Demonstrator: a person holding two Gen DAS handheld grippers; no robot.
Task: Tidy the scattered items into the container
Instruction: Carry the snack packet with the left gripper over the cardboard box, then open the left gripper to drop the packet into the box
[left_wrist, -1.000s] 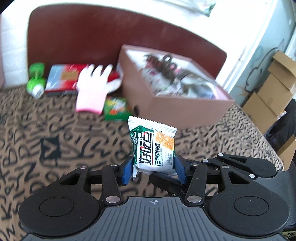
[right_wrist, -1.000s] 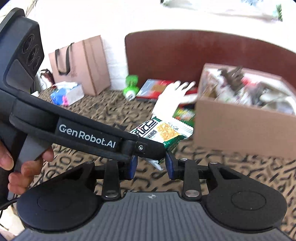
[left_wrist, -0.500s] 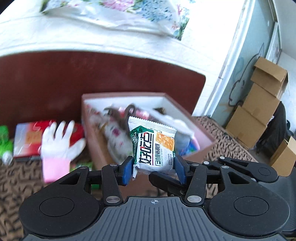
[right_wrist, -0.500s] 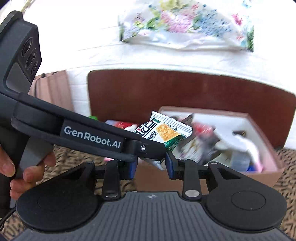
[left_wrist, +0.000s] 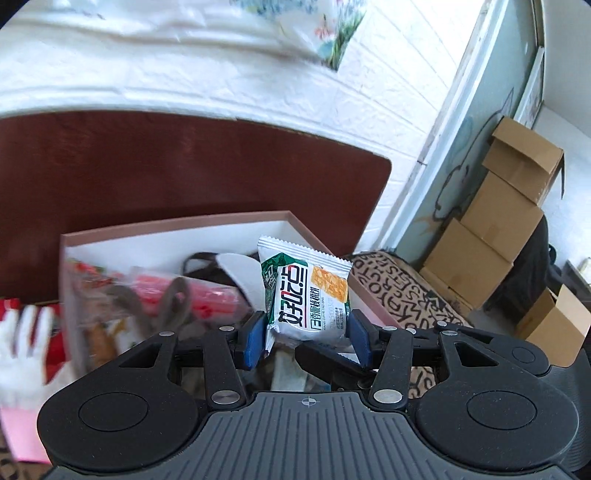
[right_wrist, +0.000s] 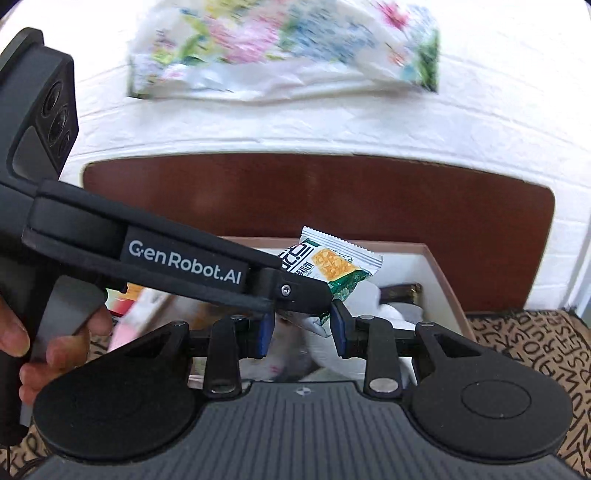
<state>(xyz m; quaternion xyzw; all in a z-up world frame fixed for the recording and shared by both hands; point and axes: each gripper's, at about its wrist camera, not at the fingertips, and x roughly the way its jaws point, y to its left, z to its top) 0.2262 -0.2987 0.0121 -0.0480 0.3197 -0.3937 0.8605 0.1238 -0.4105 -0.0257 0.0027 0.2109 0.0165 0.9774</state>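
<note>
The left hand-held gripper (left_wrist: 306, 341) squeezes the snack packet (left_wrist: 308, 295) by its bottom, so it stands up and cannot slip. The packet is over the open pink box (left_wrist: 177, 225), ready to drop in. The right hand-held gripper (right_wrist: 302, 328) pinches the packet's lower corner to keep it steady.

I see box (left_wrist: 177, 229) top open, interior crowded with clutter (left_wrist: 155, 295); left gripper (right_wrist: 301, 295) crosses my right view; headboard (left_wrist: 184, 166) blocks behind.
</note>
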